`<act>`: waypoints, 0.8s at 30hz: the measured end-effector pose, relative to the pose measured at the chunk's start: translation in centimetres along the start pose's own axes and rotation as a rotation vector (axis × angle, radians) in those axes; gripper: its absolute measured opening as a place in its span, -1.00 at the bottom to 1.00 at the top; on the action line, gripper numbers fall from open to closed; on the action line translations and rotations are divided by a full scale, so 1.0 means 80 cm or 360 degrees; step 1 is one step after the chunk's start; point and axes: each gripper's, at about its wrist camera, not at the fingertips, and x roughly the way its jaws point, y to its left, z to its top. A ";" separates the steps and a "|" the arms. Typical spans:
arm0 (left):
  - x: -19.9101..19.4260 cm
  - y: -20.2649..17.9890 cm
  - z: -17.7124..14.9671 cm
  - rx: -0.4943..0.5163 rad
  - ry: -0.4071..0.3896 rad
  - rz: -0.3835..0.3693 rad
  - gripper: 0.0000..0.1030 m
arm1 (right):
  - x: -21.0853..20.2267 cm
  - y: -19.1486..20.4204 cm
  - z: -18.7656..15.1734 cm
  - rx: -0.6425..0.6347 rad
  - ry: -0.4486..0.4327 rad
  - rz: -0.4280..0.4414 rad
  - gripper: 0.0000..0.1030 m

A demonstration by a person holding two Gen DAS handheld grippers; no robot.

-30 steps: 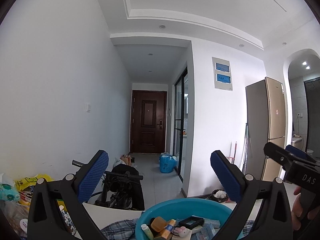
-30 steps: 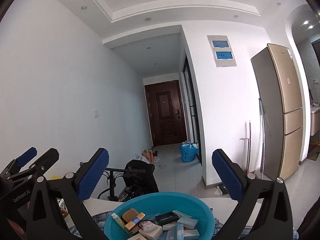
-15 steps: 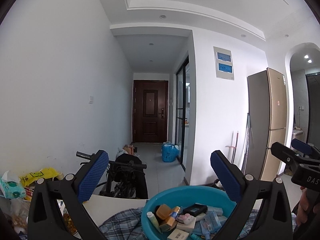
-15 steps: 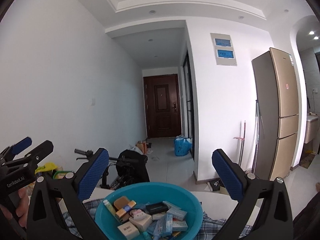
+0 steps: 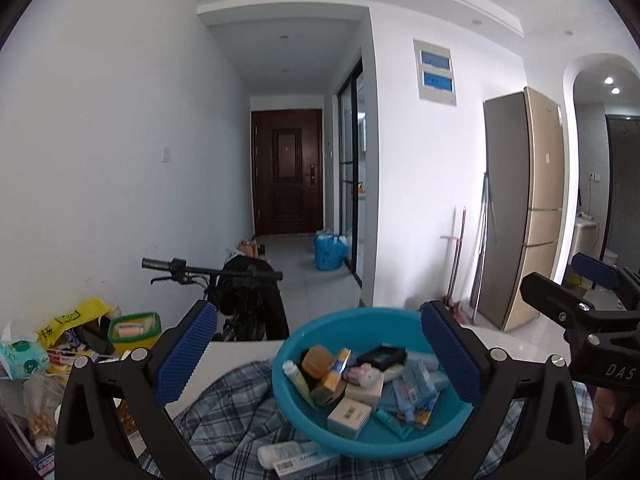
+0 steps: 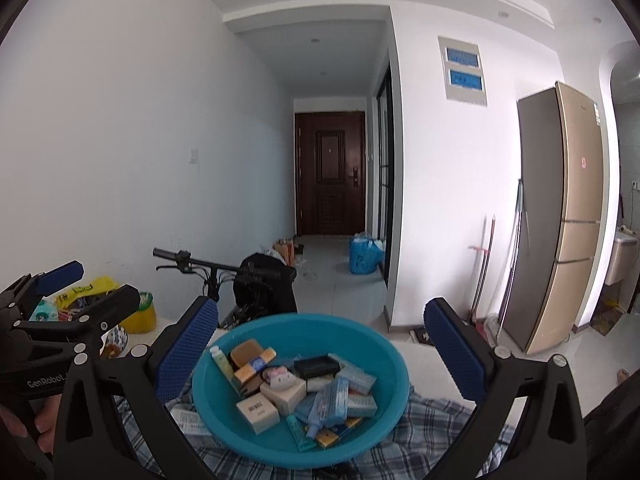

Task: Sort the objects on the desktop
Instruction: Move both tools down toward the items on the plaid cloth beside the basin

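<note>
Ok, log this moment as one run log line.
left gripper: open, empty | right gripper: open, empty | round blue plastic basin: full of small boxes, on plaid cloth | sorting: not started

bright daylight from right, strong fisheye warp, dark vignetted corners

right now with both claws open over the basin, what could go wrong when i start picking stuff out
1. The boxes and tubes lie heaped in the blue basin, so a claw could easily pinch two at once or knock a neighbour.
2. The basin sits on a rumpled plaid cloth, so pushing down may tip or slide it.
3. The left claw and right claw hover close together and could collide.
</note>
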 end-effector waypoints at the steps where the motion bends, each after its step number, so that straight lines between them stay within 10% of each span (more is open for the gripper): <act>1: 0.003 0.000 -0.005 -0.0005 0.0026 0.0004 1.00 | 0.003 0.000 -0.006 0.0012 0.0034 0.0000 0.99; 24: 0.096 0.024 -0.160 -0.0100 0.0671 -0.0054 1.00 | 0.074 -0.016 -0.144 0.0157 0.0703 0.0017 0.99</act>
